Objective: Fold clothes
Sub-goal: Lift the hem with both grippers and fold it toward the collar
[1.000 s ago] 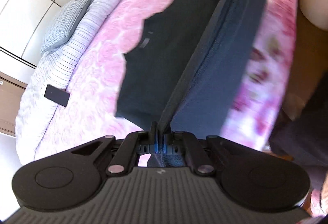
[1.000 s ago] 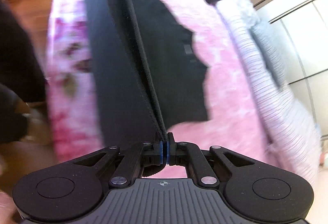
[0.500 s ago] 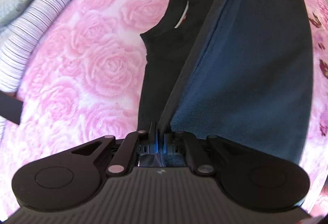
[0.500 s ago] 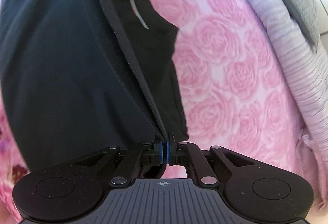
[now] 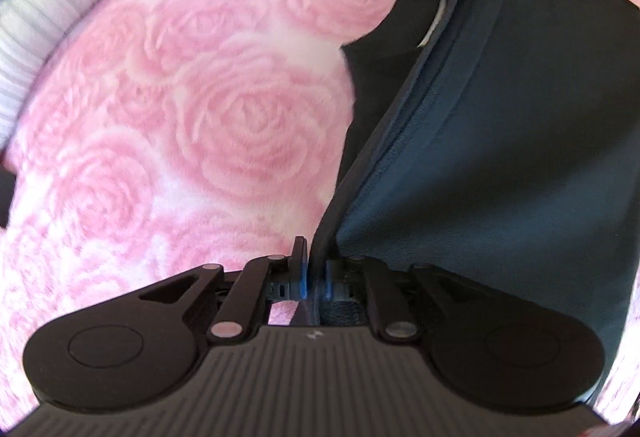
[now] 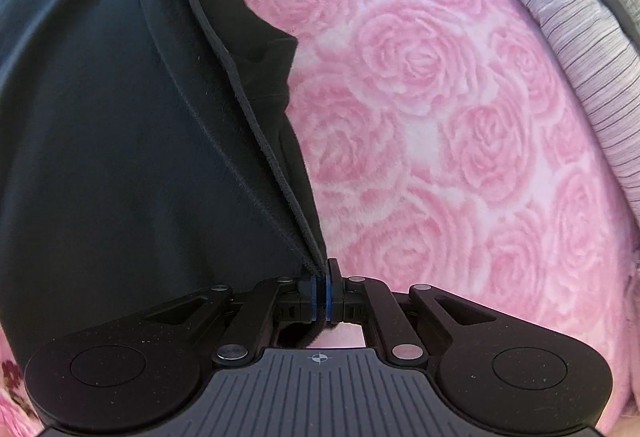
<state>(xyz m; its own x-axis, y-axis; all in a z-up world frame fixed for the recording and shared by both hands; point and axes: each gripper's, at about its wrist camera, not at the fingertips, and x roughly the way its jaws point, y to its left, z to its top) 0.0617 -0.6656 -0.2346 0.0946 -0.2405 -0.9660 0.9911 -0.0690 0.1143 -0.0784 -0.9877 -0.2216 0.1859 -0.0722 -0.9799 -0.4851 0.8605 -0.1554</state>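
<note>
Both clamped, left gripper (image 5: 314, 273) and right gripper (image 6: 320, 297), on dark garment (image 5: 500, 157) hem; stretched taut above pink blanket (image 6: 440, 117), likely for a straight fold.

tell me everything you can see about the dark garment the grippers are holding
The dark garment looks like soft, matte knit, black to navy, with a stitched hem along the held edge. A neckline with a pale label shows near the far end. It lies on the pink rose blanket, one layer lifted and folded over the rest. The left gripper and right gripper each pinch that edge.
</note>
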